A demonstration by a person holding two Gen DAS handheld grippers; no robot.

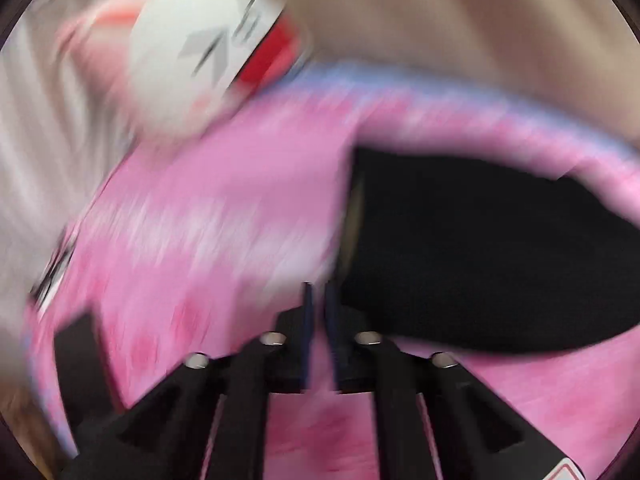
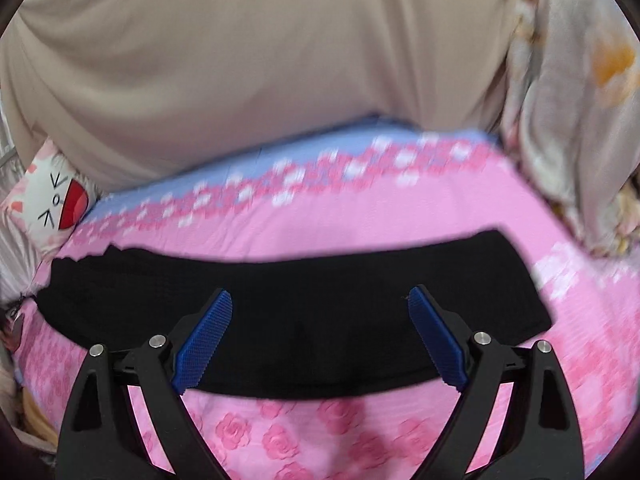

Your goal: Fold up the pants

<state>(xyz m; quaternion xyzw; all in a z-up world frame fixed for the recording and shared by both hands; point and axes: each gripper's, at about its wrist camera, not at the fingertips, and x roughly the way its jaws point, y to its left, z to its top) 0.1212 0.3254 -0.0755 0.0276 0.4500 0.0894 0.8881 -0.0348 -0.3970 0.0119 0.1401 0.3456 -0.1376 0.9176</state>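
Note:
The black pants (image 2: pixel 304 344) lie as a long flat band across a pink bedspread. My right gripper (image 2: pixel 320 291) hovers over their middle, open wide, with its blue pads (image 2: pixel 204 340) on either side and nothing between them. The left wrist view is badly blurred. There the pants (image 1: pixel 480 248) fill the right half. My left gripper (image 1: pixel 320 286) is shut, its two dark blue pads nearly together just left of the pants' near end. Only pink cloth shows in the slit between them, and I cannot tell whether any fabric is pinched.
The pink rose-patterned bedspread (image 2: pixel 320 440) has a blue border (image 2: pixel 248 156) at the back. Behind it rises a large beige cloth mass (image 2: pixel 260 60). A white cartoon-face cushion (image 2: pixel 56 204) lies at the left, and crumpled floral cloth (image 2: pixel 568 112) at the right.

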